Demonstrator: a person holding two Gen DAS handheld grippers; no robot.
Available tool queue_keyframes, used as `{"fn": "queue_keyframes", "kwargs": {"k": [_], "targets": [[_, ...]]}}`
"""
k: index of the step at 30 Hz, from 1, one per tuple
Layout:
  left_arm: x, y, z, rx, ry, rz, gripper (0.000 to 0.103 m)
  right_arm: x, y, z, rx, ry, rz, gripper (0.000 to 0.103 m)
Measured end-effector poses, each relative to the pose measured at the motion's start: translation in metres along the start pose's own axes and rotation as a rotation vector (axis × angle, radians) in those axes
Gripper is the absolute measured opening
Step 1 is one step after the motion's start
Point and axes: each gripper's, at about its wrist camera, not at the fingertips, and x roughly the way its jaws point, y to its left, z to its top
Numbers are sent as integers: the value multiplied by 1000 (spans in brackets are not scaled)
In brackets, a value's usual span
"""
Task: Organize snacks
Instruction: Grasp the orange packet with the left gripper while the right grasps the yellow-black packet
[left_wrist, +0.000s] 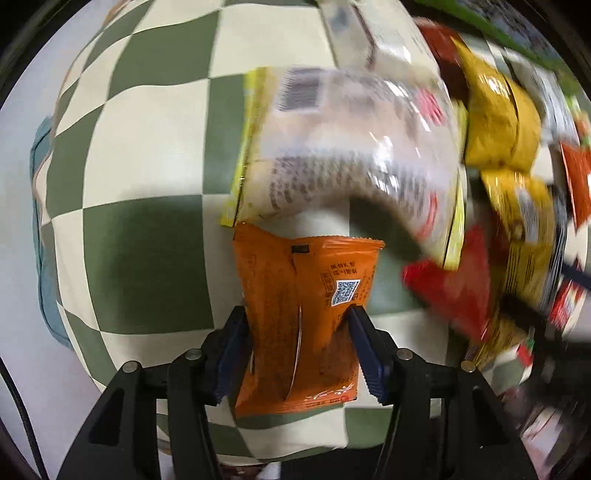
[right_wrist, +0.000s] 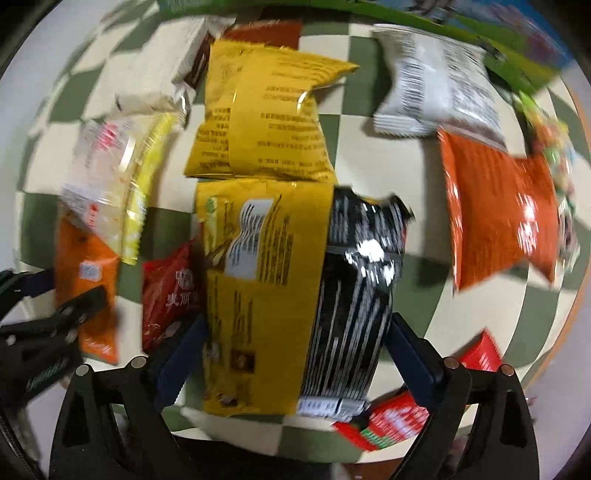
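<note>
Snacks here are light, crinkly, slippery: my left gripper (left_wrist: 295, 350) pinches the orange packet (left_wrist: 303, 314) mid-body, just below the clear yellow-edged pack (left_wrist: 351, 155), while my right gripper (right_wrist: 295, 354) clamps the yellow-and-black bag (right_wrist: 291, 295).

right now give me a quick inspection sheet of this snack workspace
surface: green and cream checkered cloth over a round table.
job's things: orange snack packet in the left hand-held gripper; yellow packet and black packet between the fingers of the right hand-held gripper.
clutter: clear yellow-edged packet, two yellow bags, white packet, orange-red bag, small red packets.
grippers: left shut on the orange packet; right's grip blurred, cannot tell.
cables: dark cable at left edge.
surroundings: green box edge at the far side.
</note>
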Motion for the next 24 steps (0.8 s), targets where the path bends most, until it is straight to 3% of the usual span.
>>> {"fn": "queue_keyframes", "kwargs": {"k": [3,5,9,17,20,24], "targets": [[-4,18,13,-72,1,-29,53,7,7,-4,27,0,-24,98],[-3,26,11,-64,5,-32,54,12,5,-10,79,3,-42,87],[15,29,22,6,5,-2,55,17,-1,-8,166,-10,-22,87],[16,50,51,-17,-6,12,58,56,-13,16,215,28,-60,91],[5,51,35,-18,-19,18,56,64,-5,21,209,10,-62,91],[-3,48,20,-22,-53,31,49,41,-11,-24,202,-13,-42,87]]}}
